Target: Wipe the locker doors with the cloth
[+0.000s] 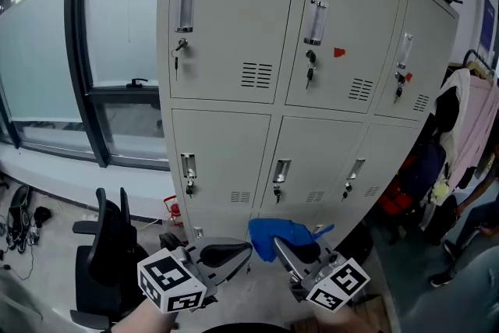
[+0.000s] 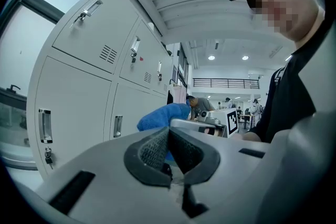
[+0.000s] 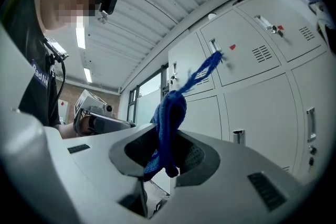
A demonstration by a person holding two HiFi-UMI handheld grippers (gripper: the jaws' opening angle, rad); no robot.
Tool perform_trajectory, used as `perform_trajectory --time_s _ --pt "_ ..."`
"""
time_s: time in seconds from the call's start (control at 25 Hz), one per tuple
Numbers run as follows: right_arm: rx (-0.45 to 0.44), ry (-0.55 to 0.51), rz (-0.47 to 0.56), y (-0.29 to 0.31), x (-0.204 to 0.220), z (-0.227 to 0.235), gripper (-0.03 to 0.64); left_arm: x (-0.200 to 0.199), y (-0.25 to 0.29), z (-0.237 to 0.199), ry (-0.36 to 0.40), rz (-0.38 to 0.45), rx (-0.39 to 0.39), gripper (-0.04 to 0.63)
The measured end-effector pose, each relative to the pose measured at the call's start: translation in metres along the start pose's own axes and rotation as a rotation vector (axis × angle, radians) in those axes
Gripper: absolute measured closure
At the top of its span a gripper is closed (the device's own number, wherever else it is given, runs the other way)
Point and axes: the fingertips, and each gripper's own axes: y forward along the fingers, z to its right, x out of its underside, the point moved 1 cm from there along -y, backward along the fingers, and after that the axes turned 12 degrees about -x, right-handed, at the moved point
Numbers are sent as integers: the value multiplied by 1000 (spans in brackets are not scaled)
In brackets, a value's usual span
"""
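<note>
right gripper (image 1: 290,255), lower centre, clenches the blue cloth (image 1: 282,232) low before the locker doors (image 1: 222,152); left gripper (image 1: 234,252) pinched empty. best press the cloth flat, stroke evenly.

Lockers (image 1: 226,27) top cut off; cloth (image 1: 284,234) hides btm.

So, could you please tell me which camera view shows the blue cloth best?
The right gripper view: the blue cloth sits large and centred, pinched in the right tongs. The head view shows it small, bunched before the lockers; the left gripper view shows only part.
</note>
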Motion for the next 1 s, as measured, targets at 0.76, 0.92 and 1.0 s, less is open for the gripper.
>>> perform_trajectory --time_s 0.76,0.92,1.0 --pt "163 -122 97 3 -50 71 525 -13 37 -16 2 20 79 589" --pt "134 -121 135 -3 -61 121 525 -18 79 -15 19 10 29 589" --pt "113 -112 152 -4 -65 146 526 -21 98 -16 25 5 -2 589"
